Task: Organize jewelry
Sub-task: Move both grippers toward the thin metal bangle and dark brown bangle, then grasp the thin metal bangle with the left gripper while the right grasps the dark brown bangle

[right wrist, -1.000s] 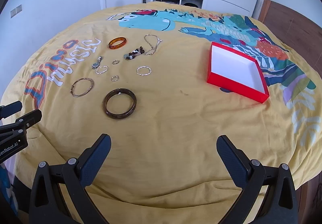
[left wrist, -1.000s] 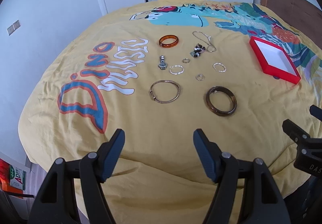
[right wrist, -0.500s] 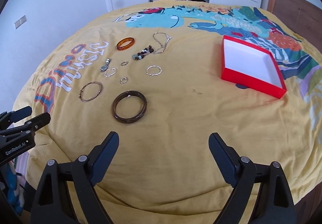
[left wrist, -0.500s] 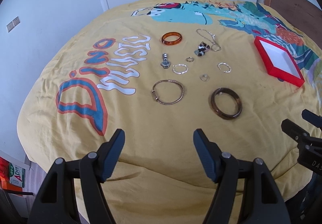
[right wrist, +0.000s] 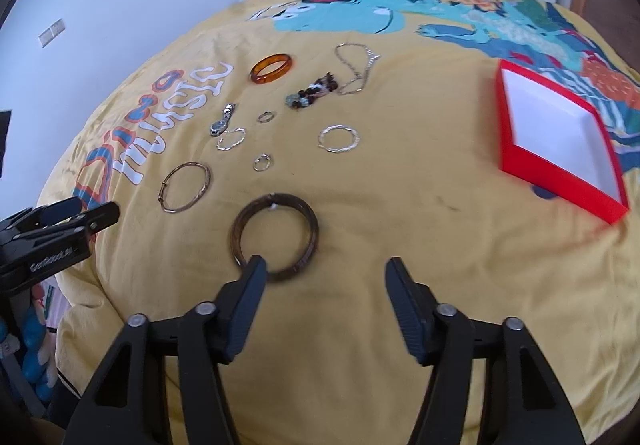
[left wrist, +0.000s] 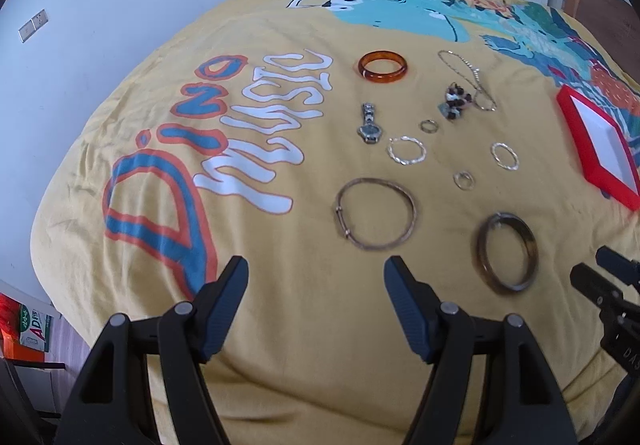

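my right gripper point(right wrist: 322, 277): jaws wide apart, holding nothing | dark brown bangle point(right wrist: 275, 237): flat on yellow bedspread point(right wrist: 400, 245), just ahead, slightly left, near my left finger | my left gripper point(left wrist: 316, 277): also spread, empty, farther | red box point(right wrist: 560, 143): far right, empty

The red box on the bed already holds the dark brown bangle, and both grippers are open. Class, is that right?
Not quite. The red box is empty; the right wrist view shows its bare white inside. The dark brown bangle lies on the bedspread. Left gripper and right gripper are open.
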Tool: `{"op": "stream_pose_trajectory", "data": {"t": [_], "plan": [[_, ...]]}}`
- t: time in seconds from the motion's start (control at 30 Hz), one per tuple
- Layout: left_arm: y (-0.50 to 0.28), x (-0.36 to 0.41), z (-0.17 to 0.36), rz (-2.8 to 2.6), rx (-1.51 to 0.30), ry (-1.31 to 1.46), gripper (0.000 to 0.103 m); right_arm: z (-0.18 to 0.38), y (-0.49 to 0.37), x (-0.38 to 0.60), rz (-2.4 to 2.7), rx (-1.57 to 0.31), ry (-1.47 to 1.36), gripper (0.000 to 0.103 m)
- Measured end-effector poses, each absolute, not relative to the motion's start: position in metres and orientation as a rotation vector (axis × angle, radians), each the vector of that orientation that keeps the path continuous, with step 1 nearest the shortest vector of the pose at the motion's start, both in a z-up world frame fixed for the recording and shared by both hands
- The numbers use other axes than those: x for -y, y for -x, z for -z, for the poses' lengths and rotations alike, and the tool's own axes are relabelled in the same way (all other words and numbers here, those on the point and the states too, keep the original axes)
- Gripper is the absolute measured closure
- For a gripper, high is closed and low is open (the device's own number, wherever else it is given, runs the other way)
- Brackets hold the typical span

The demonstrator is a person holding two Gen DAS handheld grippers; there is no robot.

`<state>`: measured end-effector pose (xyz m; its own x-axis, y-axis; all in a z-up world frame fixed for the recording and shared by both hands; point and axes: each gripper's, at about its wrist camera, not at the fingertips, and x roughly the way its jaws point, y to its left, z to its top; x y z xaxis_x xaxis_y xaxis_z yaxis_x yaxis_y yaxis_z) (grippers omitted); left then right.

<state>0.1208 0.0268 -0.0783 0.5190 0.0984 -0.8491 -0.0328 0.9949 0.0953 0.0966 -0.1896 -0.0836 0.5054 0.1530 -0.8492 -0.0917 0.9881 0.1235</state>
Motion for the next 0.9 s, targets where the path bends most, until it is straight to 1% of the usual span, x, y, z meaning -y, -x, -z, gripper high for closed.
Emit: {"op": "stream_pose_trajectory", "data": {"t": [0.07, 0.17, 0.43, 0.57, 0.67, 0.73, 0.77, 0.83, 0.87, 0.9], "plan": [[-0.135, -0.028, 0.086, -0.089, -1.032, -0.068, 0.034, 0.09, -0.108, 0.188, -0.165, -1.048, -0.066, 0.051], [-0.157, -0.032, 0.101, -0.1, -1.065, -0.043, 0.035, 0.104, -0.124, 0.185, -0.178, -1.078, -0.07, 0.053], [-0.185, -0.034, 0.133, -0.114, -1.124, -0.019, 0.035, 0.136, -0.152, 0.182, -0.199, -1.149, -0.073, 0.053], [-0.193, -0.038, 0.151, -0.106, -1.16, 0.009, 0.035, 0.147, -0.159, 0.178, -0.203, -1.157, -0.067, 0.055], [-0.2, -0.036, 0.154, -0.107, -1.157, 0.011, 0.035, 0.151, -0.163, 0.175, -0.206, -1.144, -0.047, 0.055], [-0.204, -0.036, 0.155, -0.11, -1.151, 0.013, 0.035, 0.153, -0.165, 0.173, -0.207, -1.138, -0.027, 0.058], [-0.205, -0.035, 0.155, -0.114, -1.144, 0.012, 0.036, 0.153, -0.166, 0.171, -0.206, -1.131, -0.01, 0.061], [-0.204, -0.031, 0.155, -0.117, -1.13, -0.008, 0.041, 0.153, -0.166, 0.169, -0.207, -1.116, 0.013, 0.068], [-0.202, -0.027, 0.153, -0.114, -1.117, -0.033, 0.049, 0.153, -0.166, 0.169, -0.207, -1.11, 0.021, 0.074], [-0.201, -0.023, 0.152, -0.114, -1.108, -0.055, 0.058, 0.152, -0.165, 0.17, -0.207, -1.103, 0.023, 0.08]]}}
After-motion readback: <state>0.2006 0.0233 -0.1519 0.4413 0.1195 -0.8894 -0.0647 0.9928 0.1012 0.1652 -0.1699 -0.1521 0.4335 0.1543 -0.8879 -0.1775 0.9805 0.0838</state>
